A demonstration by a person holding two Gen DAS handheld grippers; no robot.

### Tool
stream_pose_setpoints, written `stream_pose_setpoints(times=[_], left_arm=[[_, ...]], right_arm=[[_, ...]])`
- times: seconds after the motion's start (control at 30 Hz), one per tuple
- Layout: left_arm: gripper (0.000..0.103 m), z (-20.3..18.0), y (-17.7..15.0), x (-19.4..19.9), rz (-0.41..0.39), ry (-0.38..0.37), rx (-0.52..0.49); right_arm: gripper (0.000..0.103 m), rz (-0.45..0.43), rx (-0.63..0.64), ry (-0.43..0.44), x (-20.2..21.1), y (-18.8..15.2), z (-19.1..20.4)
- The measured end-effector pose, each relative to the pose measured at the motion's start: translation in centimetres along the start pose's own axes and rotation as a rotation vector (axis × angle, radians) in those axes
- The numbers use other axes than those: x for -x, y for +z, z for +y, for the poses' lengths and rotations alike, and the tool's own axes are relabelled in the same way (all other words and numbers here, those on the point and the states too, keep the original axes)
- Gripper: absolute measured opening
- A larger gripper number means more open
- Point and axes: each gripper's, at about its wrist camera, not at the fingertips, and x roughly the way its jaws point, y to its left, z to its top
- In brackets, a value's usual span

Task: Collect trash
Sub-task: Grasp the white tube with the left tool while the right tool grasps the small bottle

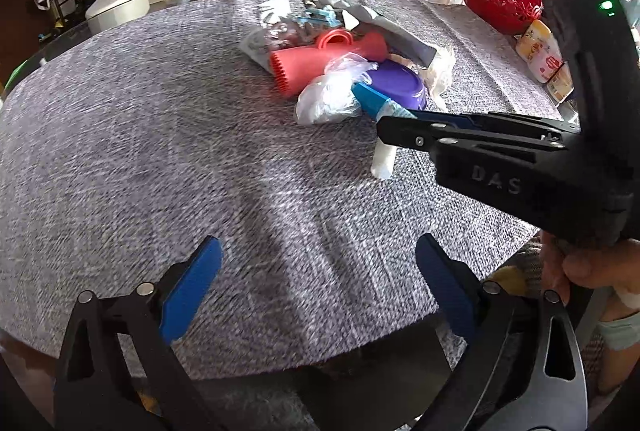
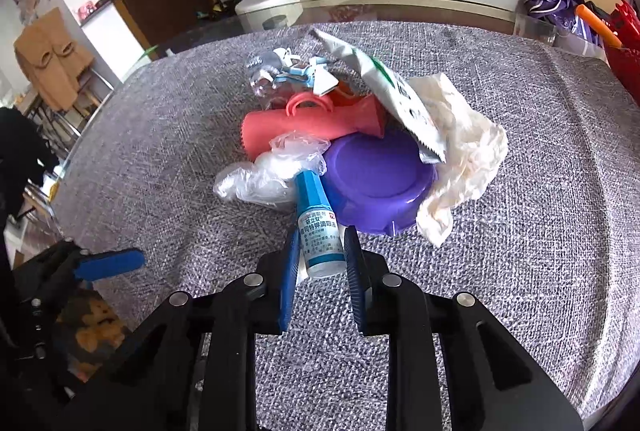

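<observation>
The right tool (image 2: 320,251) grips a small blue-capped bottle (image 2: 318,227) at the near edge of a trash pile on the grey-clothed surface (image 2: 520,231), beside a purple lid (image 2: 380,183) and crumpled clear plastic (image 2: 264,175). The left tool (image 1: 318,283) hovers spread wide and empty over bare cloth, well short of the pile.

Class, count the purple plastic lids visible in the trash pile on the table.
1. The purple lid lies at the pile's near right, beside the blue-capped bottle in the right gripper. Others may be hidden underneath.
</observation>
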Motion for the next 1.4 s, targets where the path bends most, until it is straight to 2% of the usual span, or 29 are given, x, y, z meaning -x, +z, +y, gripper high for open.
stream_pose_setpoints(times=[0.17,0.27,0.33,0.67,0.77,0.83,0.87,0.9,1.07,1.27,1.4], left_arm=[[0.079,-0.9,1.0,-1.5,0.008,-0.019,-0.021],[0.068,-1.8,1.6,-2.2,0.001,-0.019,-0.047],[0.057,-2.3,2.1,-2.6,0.002,-0.049,-0.058],[0.049,-5.2,3.7,-3.9,-0.009,-0.122,-0.093],[0.043,-6.0,3.7,-4.2,-0.013,-0.131,-0.115],[0.030,-6.2,3.8,-4.3,-0.019,-0.127,-0.123],[0.027,-6.2,3.7,-4.3,-0.022,-0.124,-0.127],[0.018,-6.3,3.7,-4.4,-0.020,-0.127,-0.130],[0.012,-7.0,3.1,-4.2,-0.027,-0.105,-0.174],[0.012,-5.7,1.8,-2.5,-0.043,-0.063,-0.132],[0.012,-4.9,0.9,0.3,-0.078,-0.025,-0.116]], right_arm=[[0.022,-0.040,-0.025,0.001,1.6,0.4,-1.6],[0.022,-0.055,-0.041,-0.001,2.1,0.7,-2.4],[0.021,-0.064,-0.050,-0.004,2.2,0.9,-2.7],[0.020,-0.085,-0.084,0.019,3.0,1.1,-3.9],[0.020,-0.094,-0.092,0.018,3.3,0.9,-4.4],[0.020,-0.098,-0.095,0.017,3.5,0.8,-4.8],[0.020,-0.098,-0.096,0.015,3.6,0.6,-4.8],[0.020,-0.099,-0.095,0.014,3.7,0.5,-5.0],[0.020,-0.097,-0.102,0.016,3.9,-0.1,-5.7],[0.020,-0.105,-0.066,0.041,4.8,-0.8,-4.2],[0.020,-0.123,-0.042,0.040,6.2,-1.4,-2.8]])
